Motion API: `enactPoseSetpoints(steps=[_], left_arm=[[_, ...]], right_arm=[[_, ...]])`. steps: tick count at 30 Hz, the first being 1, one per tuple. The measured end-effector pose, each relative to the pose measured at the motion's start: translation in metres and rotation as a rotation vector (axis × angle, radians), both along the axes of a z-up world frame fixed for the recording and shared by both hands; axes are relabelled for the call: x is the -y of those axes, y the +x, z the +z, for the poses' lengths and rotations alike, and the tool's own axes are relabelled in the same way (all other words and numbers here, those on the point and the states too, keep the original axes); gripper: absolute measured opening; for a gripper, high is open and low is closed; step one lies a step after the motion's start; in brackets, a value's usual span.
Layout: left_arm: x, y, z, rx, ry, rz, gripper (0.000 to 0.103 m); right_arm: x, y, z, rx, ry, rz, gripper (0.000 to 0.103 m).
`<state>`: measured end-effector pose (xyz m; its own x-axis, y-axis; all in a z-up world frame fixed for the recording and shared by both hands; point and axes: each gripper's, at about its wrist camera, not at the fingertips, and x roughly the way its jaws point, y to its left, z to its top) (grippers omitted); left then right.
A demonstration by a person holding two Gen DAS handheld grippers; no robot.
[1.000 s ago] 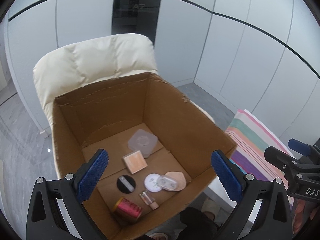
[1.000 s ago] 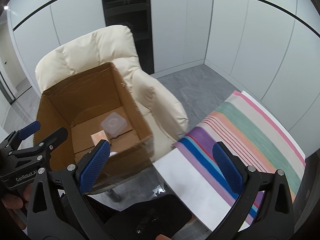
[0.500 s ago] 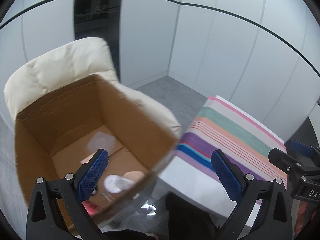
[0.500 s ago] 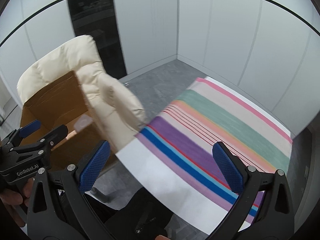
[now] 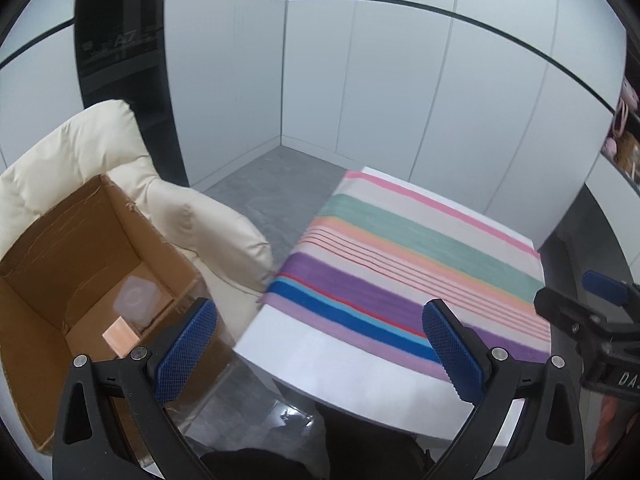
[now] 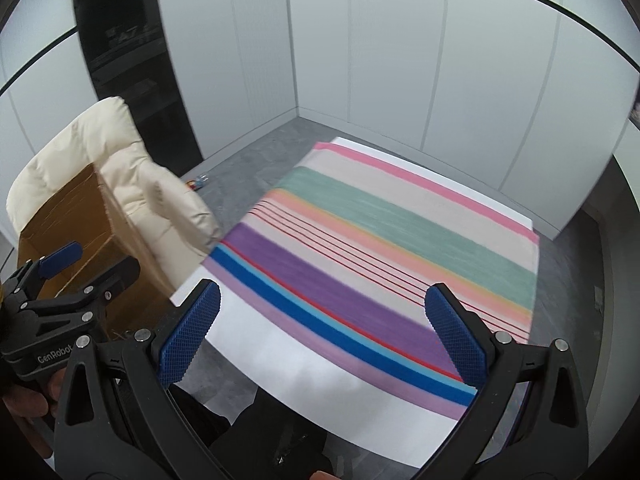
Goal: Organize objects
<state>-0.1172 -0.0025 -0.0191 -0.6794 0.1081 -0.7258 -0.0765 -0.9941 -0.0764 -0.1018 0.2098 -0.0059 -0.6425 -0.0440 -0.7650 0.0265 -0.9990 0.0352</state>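
Observation:
An open cardboard box (image 5: pixel 44 264) sits on a cream chair (image 5: pixel 188 220) at the left; it also shows in the right wrist view (image 6: pixel 68 216). Inside it I see a clear square container (image 5: pixel 134 300) and a peach square tile (image 5: pixel 120 338). My left gripper (image 5: pixel 320 344) is open and empty, over the near edge of a table with a striped cloth (image 5: pixel 420 264). My right gripper (image 6: pixel 324 336) is open and empty above the same striped cloth (image 6: pixel 380 240). The left gripper's body also shows in the right wrist view (image 6: pixel 60 300).
White wall panels and a dark shelf unit (image 5: pixel 124 60) stand behind. Grey floor (image 5: pixel 268 176) lies between chair and table. A small object (image 6: pixel 198 181) lies on the floor by the chair. The right gripper's body (image 5: pixel 600 320) shows at the right edge.
Both grippers have swung right, away from the box and over the striped table. The box has slid to the left edge of both views. Both stay open and empty.

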Motion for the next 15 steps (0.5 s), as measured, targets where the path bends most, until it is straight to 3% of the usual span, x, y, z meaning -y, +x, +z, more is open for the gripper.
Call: enactPoseSetpoints(steps=[7, 15], left_arm=[[-0.014, 0.034, 0.01, 0.034, -0.067, -0.003, 0.103], [-0.013, 0.069, 0.019, 0.069, -0.083, 0.053, 0.103]], right_arm=[[-0.028, 0.033, 0.003, 0.004, 0.028, -0.046, 0.103], [-0.036, 0.082, 0.019, 0.001, -0.038, -0.062, 0.103]])
